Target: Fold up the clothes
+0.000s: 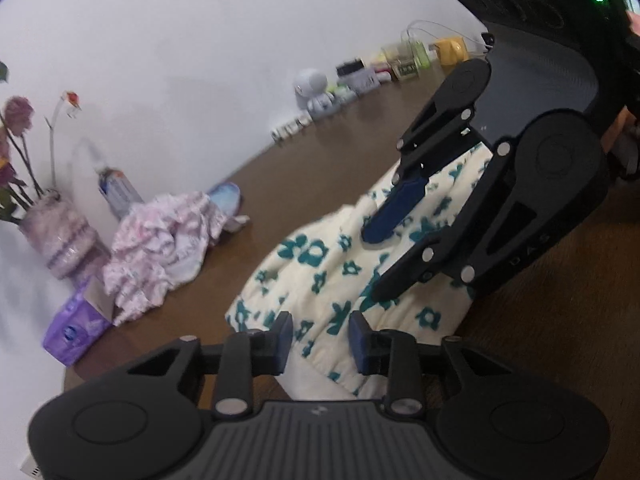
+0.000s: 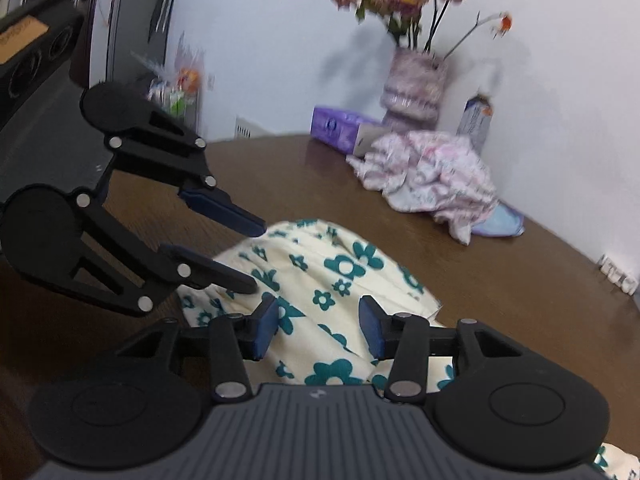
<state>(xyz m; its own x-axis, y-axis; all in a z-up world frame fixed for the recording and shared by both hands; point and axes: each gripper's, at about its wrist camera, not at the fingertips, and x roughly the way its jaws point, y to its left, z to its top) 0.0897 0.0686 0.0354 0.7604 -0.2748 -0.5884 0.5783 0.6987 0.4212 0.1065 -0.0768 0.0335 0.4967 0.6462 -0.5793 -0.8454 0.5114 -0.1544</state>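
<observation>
A cream garment with teal flowers [image 1: 320, 264] [image 2: 344, 268] lies crumpled on the brown table [image 1: 320, 148]. My left gripper [image 1: 321, 340] is open over the garment's near edge, and cloth shows in the gap between its blue pads. It also appears at the left of the right wrist view, as the left gripper [image 2: 253, 258], open above the cloth's far-left edge. My right gripper [image 2: 319, 328] is open just over the garment. From the left wrist view the right gripper [image 1: 374, 266] stands open, pointing down at the cloth.
A crumpled pink garment [image 1: 160, 240] [image 2: 432, 176] lies near the wall beside a light blue item [image 2: 500, 220]. A flower vase [image 1: 60, 232], a purple tissue box [image 1: 76, 328] and a bottle [image 1: 118, 190] stand behind it. Small clutter [image 1: 360, 76] lines the far wall.
</observation>
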